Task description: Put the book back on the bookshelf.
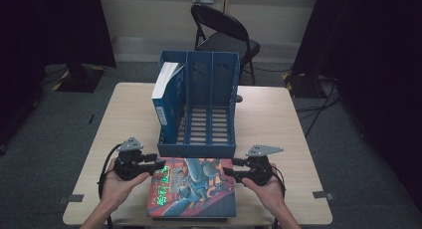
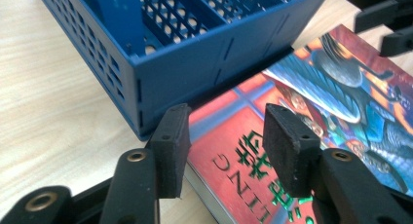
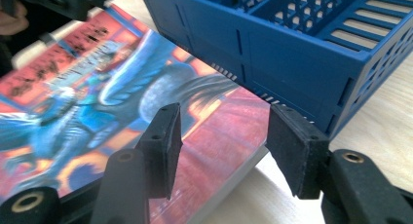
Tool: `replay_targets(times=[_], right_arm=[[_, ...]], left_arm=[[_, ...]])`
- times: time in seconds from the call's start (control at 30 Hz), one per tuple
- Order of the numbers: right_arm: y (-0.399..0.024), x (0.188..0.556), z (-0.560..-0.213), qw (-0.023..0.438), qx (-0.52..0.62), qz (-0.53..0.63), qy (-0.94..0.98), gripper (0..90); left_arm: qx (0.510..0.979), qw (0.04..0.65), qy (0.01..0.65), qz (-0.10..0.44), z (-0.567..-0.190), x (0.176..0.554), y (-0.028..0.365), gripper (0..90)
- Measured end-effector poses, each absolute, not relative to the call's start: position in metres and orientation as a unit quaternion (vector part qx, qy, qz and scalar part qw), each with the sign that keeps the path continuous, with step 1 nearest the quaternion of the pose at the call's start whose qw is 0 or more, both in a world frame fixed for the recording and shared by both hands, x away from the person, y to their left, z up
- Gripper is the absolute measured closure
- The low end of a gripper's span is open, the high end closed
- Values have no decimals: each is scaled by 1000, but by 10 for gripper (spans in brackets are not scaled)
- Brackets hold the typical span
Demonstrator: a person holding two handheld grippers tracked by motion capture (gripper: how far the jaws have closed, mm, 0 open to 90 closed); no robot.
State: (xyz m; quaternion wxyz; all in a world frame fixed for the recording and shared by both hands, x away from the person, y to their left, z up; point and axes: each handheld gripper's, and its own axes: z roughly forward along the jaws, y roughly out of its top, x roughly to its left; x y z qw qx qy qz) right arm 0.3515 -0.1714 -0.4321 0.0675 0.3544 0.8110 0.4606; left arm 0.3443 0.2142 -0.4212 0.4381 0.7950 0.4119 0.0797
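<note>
Two grippers flank one book, and that tells me what the work is. The hardback book with the red and blue illustrated cover (image 1: 193, 187) lies flat on the pale wooden table (image 1: 278, 119), its far edge just at the front wall of the blue perforated plastic file rack with three slots (image 1: 199, 107). I judge it is meant for one of the two free slots, since the left slot already holds an upright blue book with a white page edge (image 1: 166, 97).

I have my left gripper (image 1: 155, 165) at the book's left edge and my right gripper (image 1: 230, 169) at its right edge, both pointing inward, because a wide, flat hardback is hard to lift from one side alone. In the left gripper view the jaws stand apart, one pad over the cover and the other outside the spine edge, not pressing on anything. In the right gripper view the jaws are likewise parted, straddling the book's corner by the rack without squeezing it.

My judgement is that the next move needs each pair of jaws to bite a cover edge before I tilt the book upright. The rack's front wall sits close, so a careless lift could shove it.
</note>
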Motion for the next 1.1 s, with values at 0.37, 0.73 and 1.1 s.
replay_targets(times=[0.37,0.73,1.1], right_arm=[[-173,348,-440,75,367,457,807,534],[-176,342,-439,78,360,453,812,601],[-168,370,-443,86,366,463,803,485]], left_arm=[[820,440,356,86,-430,338,199,497],[812,433,377,107,-428,338,205,454],[820,412,384,104,-431,329,215,412]])
